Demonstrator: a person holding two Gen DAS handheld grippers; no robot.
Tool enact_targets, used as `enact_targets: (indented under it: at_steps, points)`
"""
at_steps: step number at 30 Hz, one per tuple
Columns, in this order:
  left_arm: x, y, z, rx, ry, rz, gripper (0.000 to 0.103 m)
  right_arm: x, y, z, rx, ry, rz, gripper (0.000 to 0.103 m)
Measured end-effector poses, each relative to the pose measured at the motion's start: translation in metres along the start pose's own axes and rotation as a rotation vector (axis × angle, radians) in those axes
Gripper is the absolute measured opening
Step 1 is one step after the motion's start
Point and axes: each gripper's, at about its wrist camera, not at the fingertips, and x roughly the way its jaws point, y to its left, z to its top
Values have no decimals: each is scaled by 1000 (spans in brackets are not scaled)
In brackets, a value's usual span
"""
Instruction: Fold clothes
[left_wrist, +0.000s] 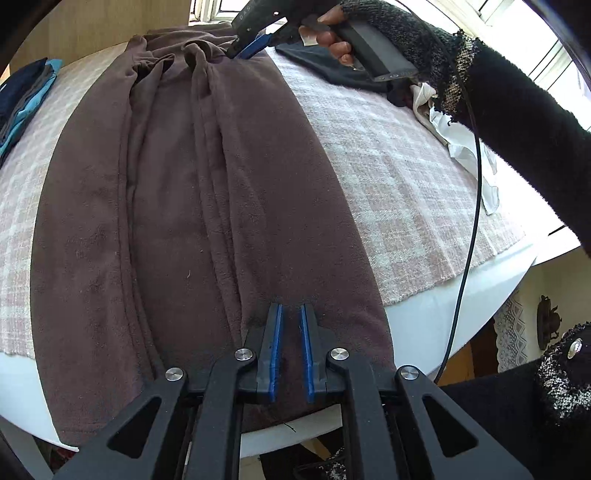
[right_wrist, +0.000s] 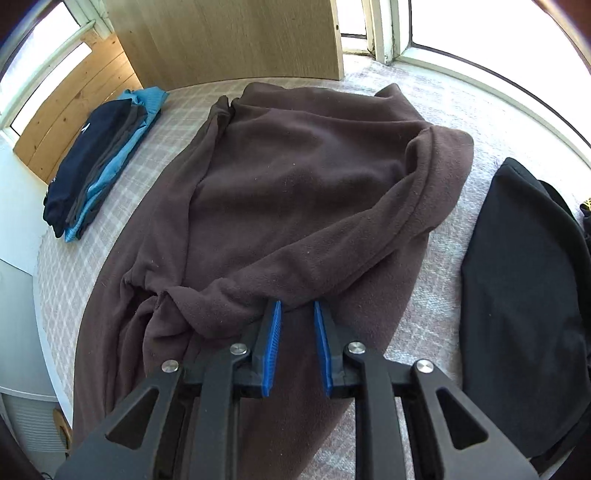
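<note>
Brown fleece garment (left_wrist: 207, 206) lies lengthwise on the checked pink cloth-covered table (left_wrist: 388, 192) — long axis running from the left gripper (left_wrist: 291, 314) at the near hem to the right gripper (right_wrist: 297, 308) at the far, bunched end. Both sets of jaws stand parted, holding nothing.

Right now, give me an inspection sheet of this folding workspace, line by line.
Surface: white table covered by a pink checked cloth.
Job's things: brown fleece garment spread lengthwise, its far end bunched and partly turned over; its near end hangs over the table edge.
Clutter: folded stack of dark and blue clothes to one side; black garment and white cloth on the other.
Grippers: left gripper open over the fleece's near end; right gripper open, tips at a fold of the bunched end.
Cables: black cable hanging past the right sleeve.
Surroundings: wooden panel, windows behind.
</note>
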Motion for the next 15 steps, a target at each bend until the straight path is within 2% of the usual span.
enact_targets:
  at_steps: [3, 4, 6, 9, 12, 15]
  points:
    - [-6, 2, 4, -12, 35, -12, 9, -37, -27, 5, 72, -81, 111, 21]
    - [-13, 3, 10, -10, 33, -23, 9, -51, -40, 7, 98, -113, 122, 21]
    - [-30, 6, 30, 13, 7, -39, 9, -68, -65, 13, 119, -145, 87, 21]
    - [-41, 11, 90, 91, -52, 11, 9, -68, -93, 24, 148, -131, 56, 21]
    - [-24, 21, 168, 155, -102, 59, 9, -49, -98, 33, 133, -86, 67, 18]
    - [10, 33, 233, 153, -112, 46, 9, -25, -98, 42, 107, -36, 86, 14]
